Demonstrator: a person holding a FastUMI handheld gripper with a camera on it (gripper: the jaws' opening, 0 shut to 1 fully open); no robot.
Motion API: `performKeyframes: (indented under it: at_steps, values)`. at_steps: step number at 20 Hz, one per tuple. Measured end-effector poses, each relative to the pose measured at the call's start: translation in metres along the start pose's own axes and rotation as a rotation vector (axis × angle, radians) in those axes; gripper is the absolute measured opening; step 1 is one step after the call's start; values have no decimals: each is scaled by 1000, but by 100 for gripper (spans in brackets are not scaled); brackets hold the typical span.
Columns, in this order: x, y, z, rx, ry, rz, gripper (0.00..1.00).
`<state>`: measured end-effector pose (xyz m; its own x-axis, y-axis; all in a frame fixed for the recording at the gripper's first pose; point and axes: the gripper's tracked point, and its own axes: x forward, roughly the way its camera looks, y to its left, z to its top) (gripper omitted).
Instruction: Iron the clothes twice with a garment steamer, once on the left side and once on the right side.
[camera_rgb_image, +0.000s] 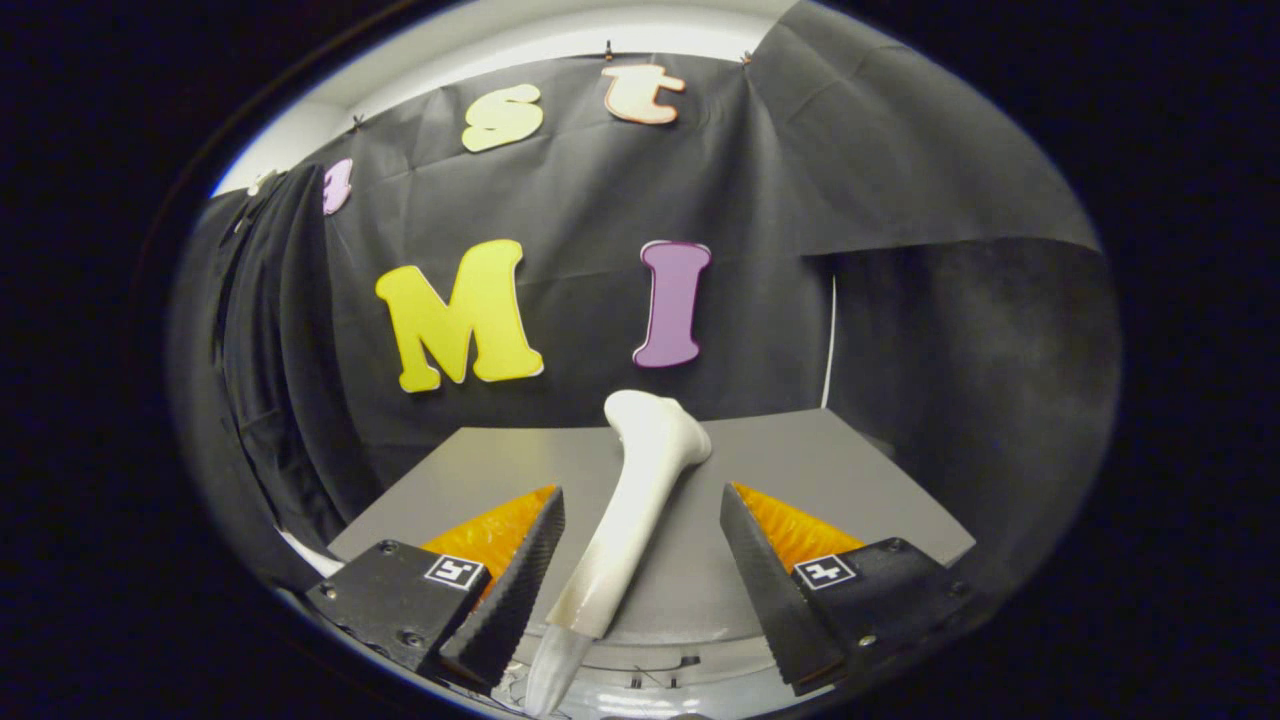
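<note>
In the gripper view, the gripper (640, 560) had its fingers spread wide apart, clamped on nothing. The white garment steamer (630, 520) lay flat on the grey table (840, 470) between them, handle end nearest, probably set that way for an easy grab. A dark garment (270, 380) seemed to hang beyond, to one side.

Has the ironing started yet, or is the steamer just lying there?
Not started, it seems. The white steamer lies on the grey table. The tool is open, its fingers either side of the handle, not pressing it. Left to do: grab it, then steam the clothes on both the left and right sides.
</note>
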<state>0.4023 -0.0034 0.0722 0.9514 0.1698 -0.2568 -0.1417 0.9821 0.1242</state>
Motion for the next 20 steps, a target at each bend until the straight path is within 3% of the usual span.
performKeyframes:
  at_steps: [9,10,13,18,20]
  values:
    - [59,4,-31,73,166,39,93]
    - [61,6,-34,84,179,50,90]
    - [65,13,-38,112,201,76,69]
    - [63,19,-37,184,219,97,55]
    - [61,25,-33,240,219,118,45]
